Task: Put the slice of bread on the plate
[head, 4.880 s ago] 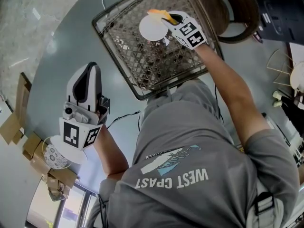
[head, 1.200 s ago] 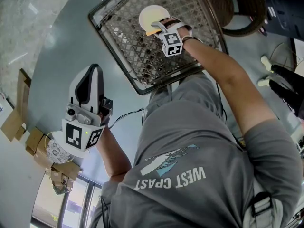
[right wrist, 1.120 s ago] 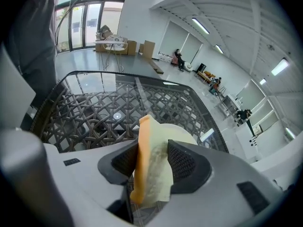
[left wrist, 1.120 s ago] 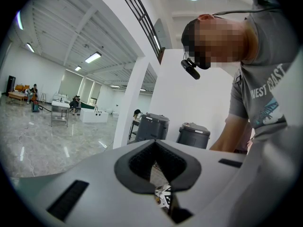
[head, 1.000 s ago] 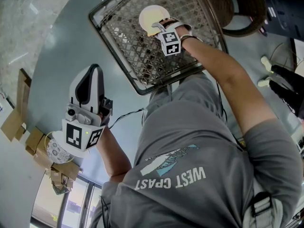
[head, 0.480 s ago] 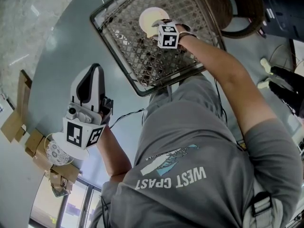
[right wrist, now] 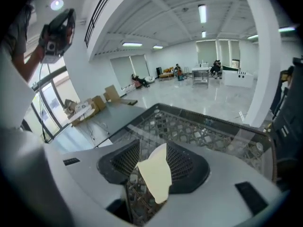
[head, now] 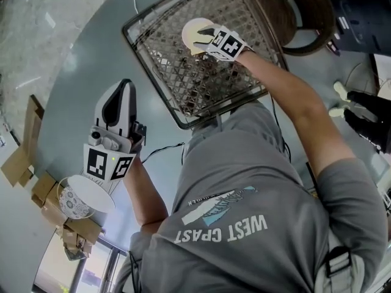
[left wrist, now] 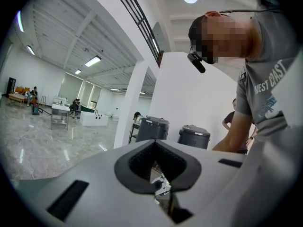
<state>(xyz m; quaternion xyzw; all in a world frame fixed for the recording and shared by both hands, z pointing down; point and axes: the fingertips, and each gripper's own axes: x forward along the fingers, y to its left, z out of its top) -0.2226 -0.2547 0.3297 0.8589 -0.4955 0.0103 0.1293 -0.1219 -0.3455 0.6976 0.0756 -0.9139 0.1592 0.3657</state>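
A white plate (head: pixel 191 27) lies on the glass-topped wicker table (head: pixel 201 84). My right gripper (head: pixel 205 39) hangs over the plate's near right edge. In the right gripper view its jaws (right wrist: pixel 154 156) are shut on a pale cream slice of bread (right wrist: pixel 154 176), which hangs between the dark pads above the table's lattice. In the head view the slice is hard to tell from the plate. My left gripper (head: pixel 120 93) is held low at the left, away from the table. Its jaws (left wrist: pixel 155 167) are shut on nothing and point up toward the person.
A wooden chair (head: pixel 302 14) stands behind the table at the upper right. A patterned bowl (head: pixel 76 197) and cardboard boxes (head: pixel 24 160) sit at the lower left. The person's torso fills the lower right of the head view.
The right gripper dropped from above the plate's far edge to its near side and turned, its marker cube swinging right. The left gripper has barely moved.
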